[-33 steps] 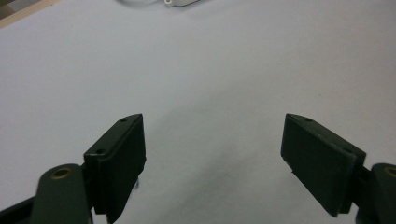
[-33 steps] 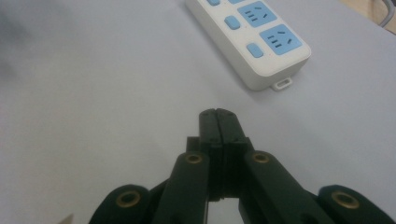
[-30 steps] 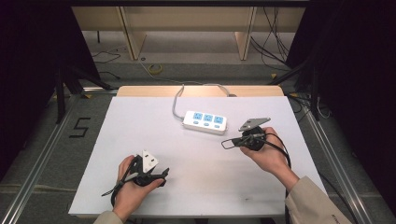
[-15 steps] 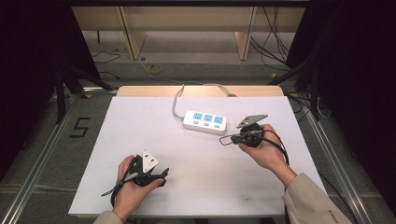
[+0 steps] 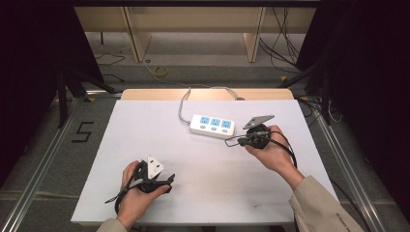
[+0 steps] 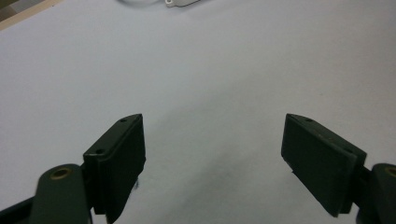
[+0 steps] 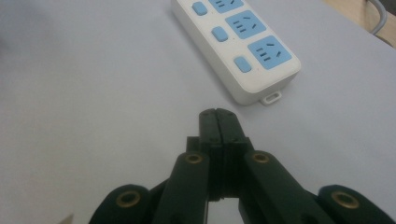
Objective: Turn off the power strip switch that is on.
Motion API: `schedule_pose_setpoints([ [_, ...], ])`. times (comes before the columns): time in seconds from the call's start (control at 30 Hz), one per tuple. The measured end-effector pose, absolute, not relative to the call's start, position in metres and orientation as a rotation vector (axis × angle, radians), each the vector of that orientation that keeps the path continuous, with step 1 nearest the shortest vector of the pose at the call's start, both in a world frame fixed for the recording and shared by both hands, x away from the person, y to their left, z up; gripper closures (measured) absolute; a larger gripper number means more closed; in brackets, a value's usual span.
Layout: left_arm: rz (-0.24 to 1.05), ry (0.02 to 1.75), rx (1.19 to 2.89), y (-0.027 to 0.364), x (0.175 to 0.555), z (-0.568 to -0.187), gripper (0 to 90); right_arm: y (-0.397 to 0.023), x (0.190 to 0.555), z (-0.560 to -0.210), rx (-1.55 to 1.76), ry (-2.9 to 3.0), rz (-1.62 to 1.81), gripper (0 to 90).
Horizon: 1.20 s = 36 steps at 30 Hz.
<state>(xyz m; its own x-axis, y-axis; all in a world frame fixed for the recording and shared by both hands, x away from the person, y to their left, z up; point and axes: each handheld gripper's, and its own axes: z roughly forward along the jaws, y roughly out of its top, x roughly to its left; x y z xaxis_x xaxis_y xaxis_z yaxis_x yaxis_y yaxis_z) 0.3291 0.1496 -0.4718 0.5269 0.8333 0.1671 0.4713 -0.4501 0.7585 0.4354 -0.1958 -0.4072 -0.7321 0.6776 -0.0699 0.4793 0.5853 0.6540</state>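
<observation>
We hold the right gripper [image 5: 233, 141] low over the table [image 5: 290, 183], its jaws pressed together on nothing, tips just short of the power strip [image 5: 212, 125]; the left gripper [image 5: 167, 180] rests near the front edge, jaws wide apart and empty. Bare white tabletop lies between our hands. The strip is white with three blue sockets and blue buttons, lying flat toward the far side, its grey cord running off the back edge.

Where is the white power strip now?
In the high view, the power strip lies at the table's far middle, just left of the shut right tongs.
</observation>
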Motion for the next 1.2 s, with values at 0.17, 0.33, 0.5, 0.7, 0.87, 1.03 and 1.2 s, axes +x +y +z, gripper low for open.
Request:
schedule_pose_setpoints([
  [0.17,0.707,1.05,2.109,0.149,0.329,-0.472,21.5,-0.194,0.438,-0.408,0.957,2.507,0.894,90.0],
  [0.33,0.709,1.05,2.107,0.149,0.329,-0.472,21.5,-0.192,0.441,-0.41,0.963,2.511,0.888,90.0],
  [0.5,0.707,1.05,2.111,0.149,0.329,-0.472,21.5,-0.191,0.444,-0.412,0.969,2.512,0.886,90.0],
  [0.7,0.707,1.05,2.112,0.149,0.329,-0.472,21.4,-0.19,0.447,-0.411,0.973,2.509,0.881,90.0],
  [0.87,0.707,1.05,2.112,0.149,0.329,-0.472,21.4,-0.189,0.449,-0.411,0.974,2.511,0.876,90.0],
  [1.03,0.708,1.049,2.111,0.149,0.329,-0.472,21.4,-0.187,0.451,-0.412,0.973,2.514,0.867,90.0],
  [1.2,0.708,1.05,2.108,0.149,0.329,-0.472,21.4,-0.186,0.454,-0.411,0.972,2.514,0.858,90.0],
])
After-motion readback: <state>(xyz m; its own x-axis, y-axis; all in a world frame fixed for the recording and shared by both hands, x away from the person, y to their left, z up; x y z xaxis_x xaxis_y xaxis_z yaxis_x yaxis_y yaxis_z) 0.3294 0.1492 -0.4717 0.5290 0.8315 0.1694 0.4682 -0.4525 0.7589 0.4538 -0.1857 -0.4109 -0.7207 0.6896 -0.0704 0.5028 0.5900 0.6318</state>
